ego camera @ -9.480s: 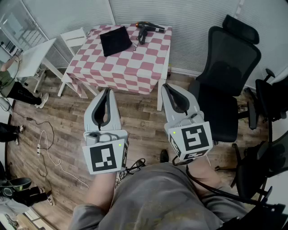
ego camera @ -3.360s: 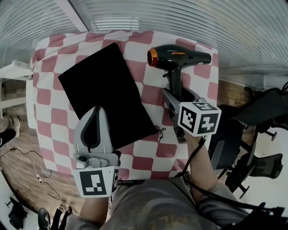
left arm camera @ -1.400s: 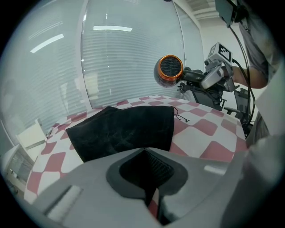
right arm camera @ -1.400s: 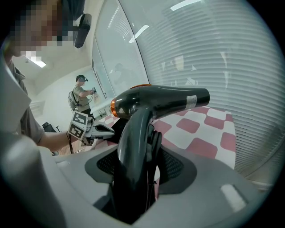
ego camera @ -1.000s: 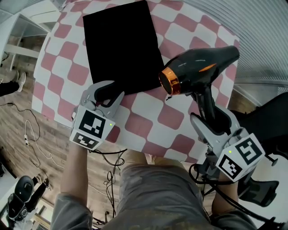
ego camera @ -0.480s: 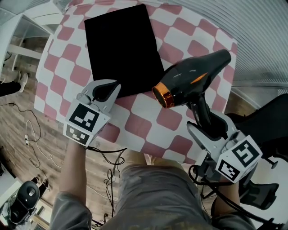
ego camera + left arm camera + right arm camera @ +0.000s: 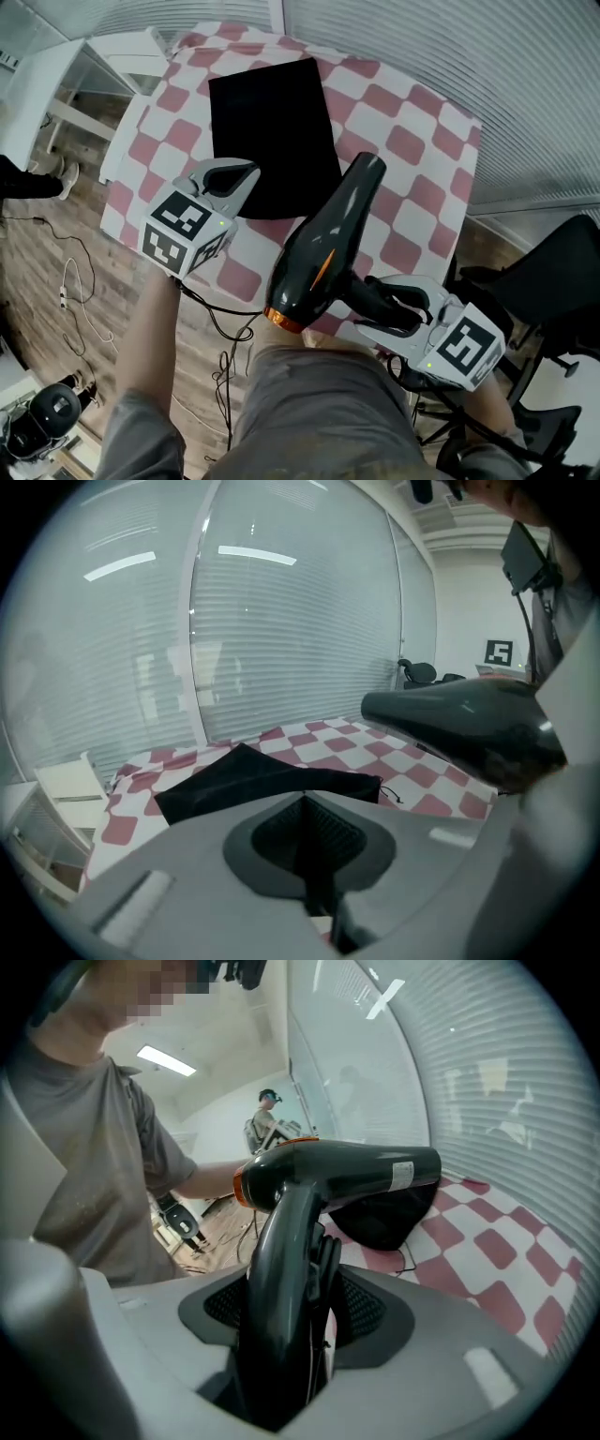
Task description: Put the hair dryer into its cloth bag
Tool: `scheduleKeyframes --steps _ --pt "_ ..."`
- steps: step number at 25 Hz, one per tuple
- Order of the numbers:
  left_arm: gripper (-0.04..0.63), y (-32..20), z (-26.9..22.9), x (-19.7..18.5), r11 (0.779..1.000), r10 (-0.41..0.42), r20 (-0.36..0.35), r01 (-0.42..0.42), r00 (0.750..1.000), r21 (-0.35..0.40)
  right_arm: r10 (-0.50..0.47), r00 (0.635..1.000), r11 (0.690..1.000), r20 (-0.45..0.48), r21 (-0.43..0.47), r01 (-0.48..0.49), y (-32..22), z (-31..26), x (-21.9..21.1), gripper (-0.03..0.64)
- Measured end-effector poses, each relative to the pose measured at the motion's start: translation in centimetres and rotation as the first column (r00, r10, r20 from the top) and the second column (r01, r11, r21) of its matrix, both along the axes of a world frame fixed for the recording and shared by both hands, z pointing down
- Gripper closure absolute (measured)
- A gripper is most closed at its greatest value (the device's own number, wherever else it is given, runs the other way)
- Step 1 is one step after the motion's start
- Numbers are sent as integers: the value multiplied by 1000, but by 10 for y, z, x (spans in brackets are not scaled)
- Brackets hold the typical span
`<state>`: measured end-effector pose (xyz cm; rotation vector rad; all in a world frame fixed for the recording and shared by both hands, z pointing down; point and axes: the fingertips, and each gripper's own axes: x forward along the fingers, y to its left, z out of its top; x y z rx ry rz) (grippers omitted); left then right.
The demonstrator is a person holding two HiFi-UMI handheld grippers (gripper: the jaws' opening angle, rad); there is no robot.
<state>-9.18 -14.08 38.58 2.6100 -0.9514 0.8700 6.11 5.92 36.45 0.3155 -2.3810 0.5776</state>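
The black cloth bag (image 7: 272,122) lies flat on the pink-checked table (image 7: 412,141). My left gripper (image 7: 246,172) is at the bag's near edge, its jaws shut on that edge; in the left gripper view the bag (image 7: 244,775) runs into the closed tips of the left gripper (image 7: 305,803). My right gripper (image 7: 375,298) is shut on the handle of the black hair dryer (image 7: 323,244), which hangs above the table's front edge with its orange-ringed end toward my body. In the right gripper view the hair dryer (image 7: 347,1171) crosses above the right gripper (image 7: 309,1241), with the bag (image 7: 384,1213) behind it.
A white side table (image 7: 56,84) stands left of the checked table. A black office chair (image 7: 534,272) is at the right. Cables (image 7: 75,291) lie on the wooden floor at the left. Slatted blinds close the far side. Another person (image 7: 267,1124) stands far off.
The left gripper, open around the bag's corner a second ago, has shut on its edge. The right gripper has swung the dryer so its orange end turns from the bag toward my body.
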Motion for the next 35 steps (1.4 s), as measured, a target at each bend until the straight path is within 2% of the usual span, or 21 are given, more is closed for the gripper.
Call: scheduleKeyframes --steps 7,12,16,20,25,32,35 --pt "594 -19 -39 -5 999 -45 -83 47 996 23 -233 969 971 77 -39 237 46 -10 -38 353" --pt "594 -6 -38 -6 1000 8 -100 -8 995 7 -318 944 946 92 -43 322 66 -13 -44 353" --pt "587 15 -11 -6 1000 28 -106 -28 994 -2 -303 950 949 78 -68 308 76 -9 -27 353" --pt "515 37 28 5 997 69 -44 -71 997 -28 -251 967 962 54 -97 255 80 0 -11 353" --pt "505 54 65 20 991 99 -15 -100 995 -88 -203 979 971 28 -121 204 83 7 5 353" --pt "506 47 94 21 988 130 114 -118 985 -104 -193 981 973 15 -124 193 82 13 8 353" --pt "566 48 100 24 981 171 153 -155 973 -113 -193 981 973 14 -126 193 84 15 6 353"
